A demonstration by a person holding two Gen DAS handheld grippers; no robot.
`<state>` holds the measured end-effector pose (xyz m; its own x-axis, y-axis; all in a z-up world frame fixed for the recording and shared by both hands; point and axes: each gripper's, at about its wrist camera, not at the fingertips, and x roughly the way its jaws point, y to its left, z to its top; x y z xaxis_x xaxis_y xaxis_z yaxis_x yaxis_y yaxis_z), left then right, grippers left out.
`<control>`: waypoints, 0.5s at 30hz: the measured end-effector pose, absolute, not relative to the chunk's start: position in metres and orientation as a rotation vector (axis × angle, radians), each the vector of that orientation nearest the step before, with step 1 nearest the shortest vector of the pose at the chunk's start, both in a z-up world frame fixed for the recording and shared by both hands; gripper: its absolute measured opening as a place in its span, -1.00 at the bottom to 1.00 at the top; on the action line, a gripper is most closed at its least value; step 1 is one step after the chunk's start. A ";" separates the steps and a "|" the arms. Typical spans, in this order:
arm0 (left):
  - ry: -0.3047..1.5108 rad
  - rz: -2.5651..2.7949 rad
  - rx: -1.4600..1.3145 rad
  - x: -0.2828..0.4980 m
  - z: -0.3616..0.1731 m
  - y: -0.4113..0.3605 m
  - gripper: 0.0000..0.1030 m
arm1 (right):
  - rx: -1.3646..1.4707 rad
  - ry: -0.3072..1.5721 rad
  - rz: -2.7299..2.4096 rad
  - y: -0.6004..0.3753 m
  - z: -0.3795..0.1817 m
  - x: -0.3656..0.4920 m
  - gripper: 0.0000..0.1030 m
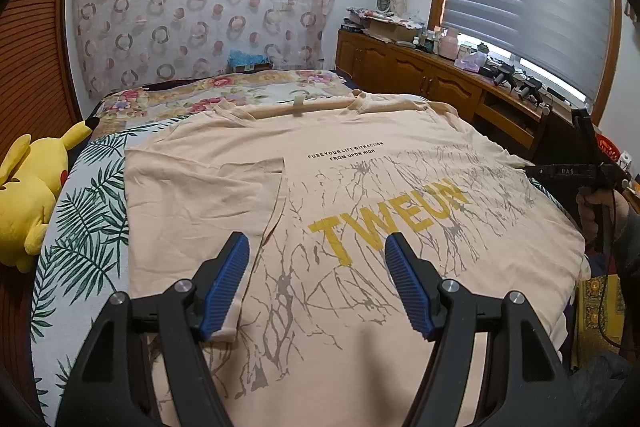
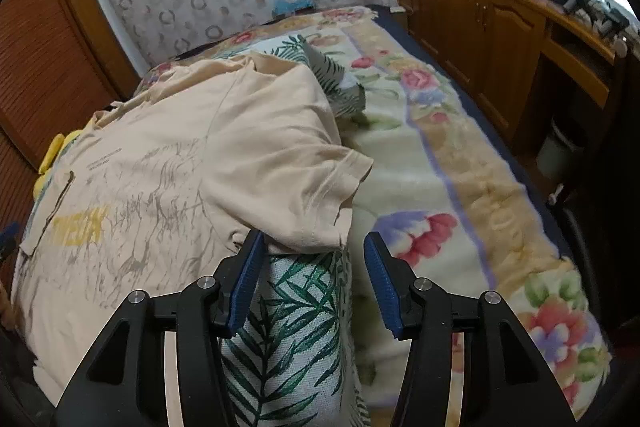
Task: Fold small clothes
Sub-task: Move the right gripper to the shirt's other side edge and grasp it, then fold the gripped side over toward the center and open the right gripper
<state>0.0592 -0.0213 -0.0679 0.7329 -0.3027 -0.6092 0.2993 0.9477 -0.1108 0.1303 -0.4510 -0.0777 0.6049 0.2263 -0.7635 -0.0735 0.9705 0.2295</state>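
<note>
Jaws of each hand-held gripper, left [image 1: 318, 283] and right [image 2: 314, 281], gape empty over the T-shirt [image 1: 360, 195].

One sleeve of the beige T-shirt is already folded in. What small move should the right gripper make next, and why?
Probably close the right gripper on the hem of the sleeve just ahead of it. Its jaws stand open with nothing clamped, and this sleeve still sticks out past the T-shirt body, while the opposite one already lies folded over. The left gripper hovers open.

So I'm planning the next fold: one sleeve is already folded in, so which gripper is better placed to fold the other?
Right, probably. The right gripper hangs open at the unfolded sleeve; the left gripper is open over the T-shirt beside the folded side.
</note>
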 end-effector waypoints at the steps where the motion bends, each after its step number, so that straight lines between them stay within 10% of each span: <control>1: 0.671 -0.331 -0.005 0.059 -0.068 -0.021 0.37 | 0.183 0.897 0.190 -0.450 -0.075 0.130 -0.48; 4: 0.673 -0.332 -0.007 0.059 -0.068 -0.023 0.37 | 0.098 0.864 0.182 -0.441 -0.065 0.131 -0.83; 15: 0.683 -0.329 -0.017 0.059 -0.071 -0.019 0.37 | -0.016 0.740 0.356 -0.371 -0.016 0.151 -0.88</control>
